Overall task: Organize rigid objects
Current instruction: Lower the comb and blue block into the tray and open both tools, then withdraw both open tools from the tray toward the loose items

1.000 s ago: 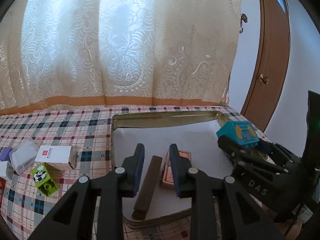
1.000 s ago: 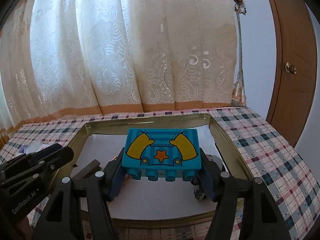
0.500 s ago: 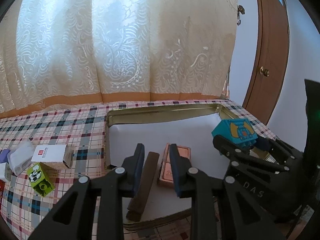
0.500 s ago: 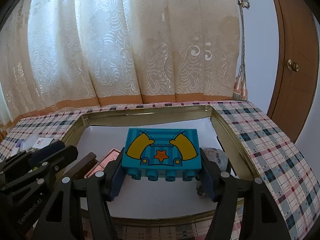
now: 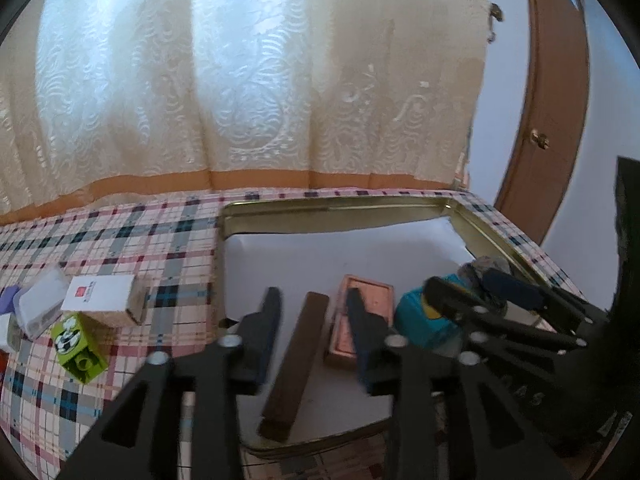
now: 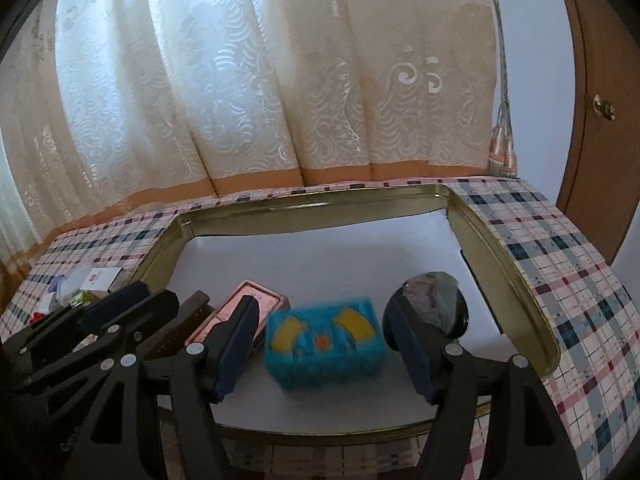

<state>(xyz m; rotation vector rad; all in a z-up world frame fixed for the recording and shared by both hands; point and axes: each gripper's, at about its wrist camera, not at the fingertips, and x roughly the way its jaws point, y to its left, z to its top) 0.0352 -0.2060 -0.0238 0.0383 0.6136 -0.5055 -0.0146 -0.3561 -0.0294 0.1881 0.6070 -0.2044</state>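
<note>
A gold tin tray point(image 6: 320, 208) with a white liner holds a dark brown bar point(image 5: 298, 360), a copper-coloured flat tin point(image 5: 372, 300), a grey stone point(image 6: 432, 292) and a blue toy brick point(image 6: 324, 344). The brick looks blurred on the liner between the fingers of my right gripper point(image 6: 324, 348). Those jaws are opening, with a gap on each side of the brick. My left gripper point(image 5: 314, 320) hovers over the brown bar. Its jaws are opening with nothing between the pads. In the left wrist view the blue brick point(image 5: 420, 320) sits under my right gripper point(image 5: 472, 292).
On the plaid cloth left of the tray point(image 5: 340, 204) lie a green panda brick point(image 5: 78, 344), a white box point(image 5: 100, 300), a translucent case point(image 5: 40, 304) and a purple piece point(image 5: 8, 296). A lace curtain hangs behind. A brown door point(image 6: 600, 120) stands at the right.
My right gripper has let go of the blue brick, which dropped from between the pads onto the tray liner. My left gripper's jaws have spread from nearly shut to wide apart.
</note>
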